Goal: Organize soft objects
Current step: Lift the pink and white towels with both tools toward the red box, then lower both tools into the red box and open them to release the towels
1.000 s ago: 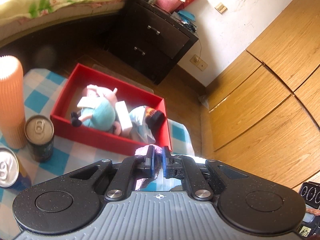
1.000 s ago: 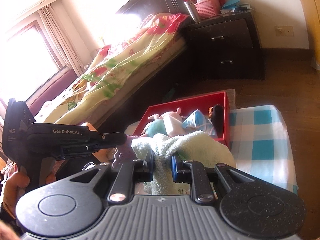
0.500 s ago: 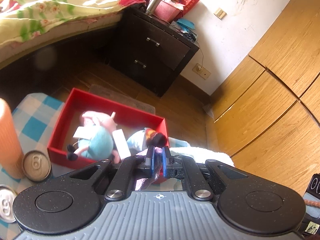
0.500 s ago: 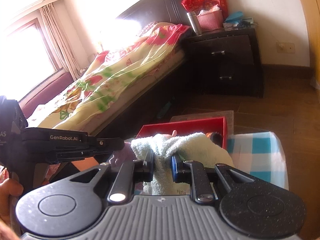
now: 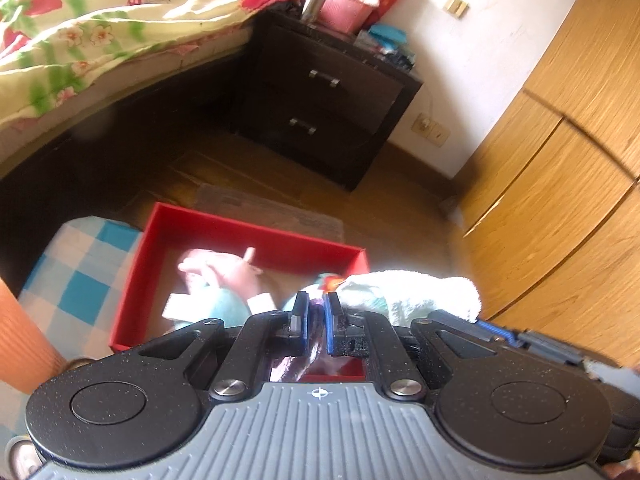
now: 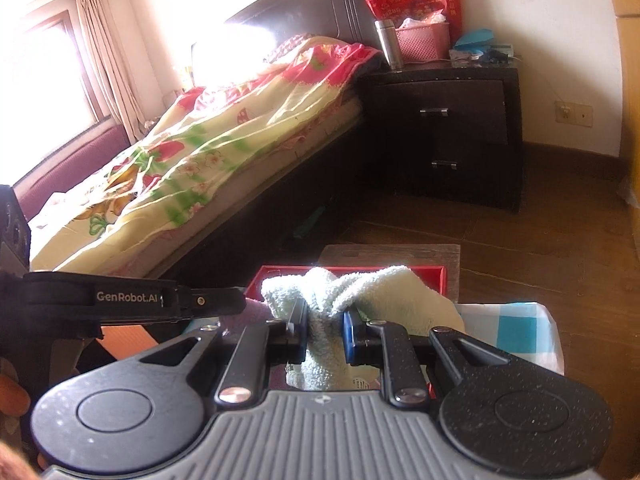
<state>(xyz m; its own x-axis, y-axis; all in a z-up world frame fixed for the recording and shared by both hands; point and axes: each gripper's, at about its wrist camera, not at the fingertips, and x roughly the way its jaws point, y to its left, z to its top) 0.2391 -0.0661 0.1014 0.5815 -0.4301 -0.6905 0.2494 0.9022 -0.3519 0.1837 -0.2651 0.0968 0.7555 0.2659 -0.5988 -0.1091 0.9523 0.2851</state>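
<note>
One legible marking is noted: "GenRobot.AI", printed in white on the black side of the left gripper (image 6: pixel 224 304), seen from the right wrist view. Characters on the red bag (image 6: pixel 416 0) on the nightstand are printed but too small to be read. The left gripper (image 5: pixel 316 320) is closed on a thin purple, soft-looking piece (image 5: pixel 314 344); what this piece is cannot be told. The right gripper (image 6: pixel 326 332) is clamped on a pale green terry towel (image 6: pixel 360 292), looped pile, bunched and draped over the fingers. The towel is held above the near edge of a red rectangular box (image 5: pixel 256 236), shallow, with straight card-like walls. Inside the box at least two plush items are counted: one pink and teal toy (image 5: pixel 224 280) with a white tag, blurred, and a second one mostly hidden behind the left gripper and the towel. The box rests on a blue and white checked cloth (image 5: pixel 84 280) covering a surface. At the left edge one ribbed orange cylinder (image 5: pixel 20 340) stands upright, and one can top (image 5: pixel 18 452) is just visible at the bottom left corner. Behind, one dark wooden nightstand (image 6: pixel 448 128) with two drawers and two metal handles is recorded; on it one steel flask (image 6: pixel 386 44) and one pink perforated basket (image 6: pixel 424 42). A bed (image 6: pixel 200 152) with a floral quilt in yellow, red and green is adjacent. Wood-grain wardrobe panels (image 5: pixel 560 160) are on the right.
</note>
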